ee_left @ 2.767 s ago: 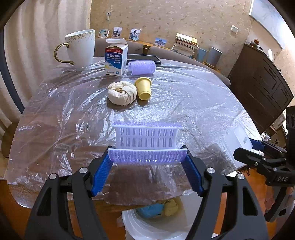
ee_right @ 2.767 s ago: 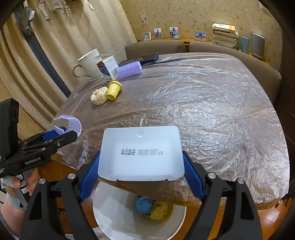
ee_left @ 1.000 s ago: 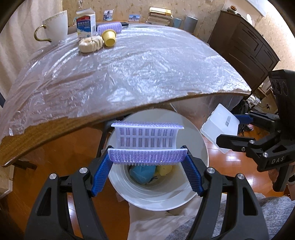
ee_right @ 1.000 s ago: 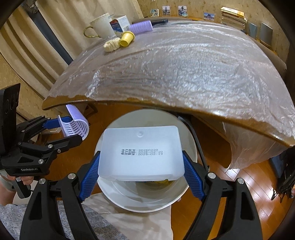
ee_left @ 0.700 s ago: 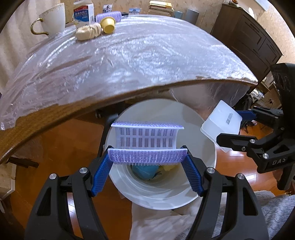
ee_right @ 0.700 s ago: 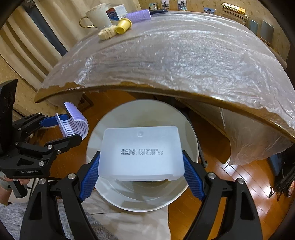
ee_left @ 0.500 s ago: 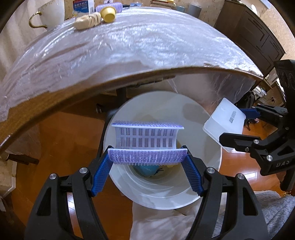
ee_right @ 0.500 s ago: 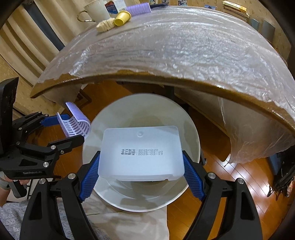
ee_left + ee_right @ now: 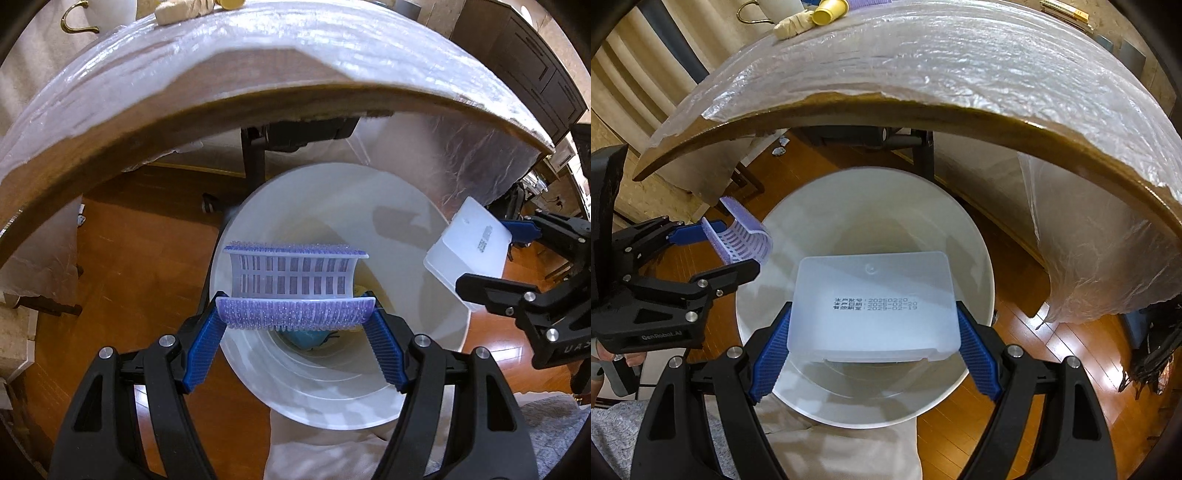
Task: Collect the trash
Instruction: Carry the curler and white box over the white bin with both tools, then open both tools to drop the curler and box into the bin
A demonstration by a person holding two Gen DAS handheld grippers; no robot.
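At centre frame of the left wrist view, the left gripper (image 9: 295,317) clamps a purple hair roller (image 9: 293,284), light, springy and bristled, across its ends. The right gripper (image 9: 873,332) pinches a white plastic box (image 9: 873,302), smooth, light and slippery, by its sides. Both hang above the white bin (image 9: 979,258).

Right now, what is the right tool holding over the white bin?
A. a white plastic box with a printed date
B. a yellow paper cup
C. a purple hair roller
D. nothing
A: the right tool grips a white plastic box with date print, above the white bin.
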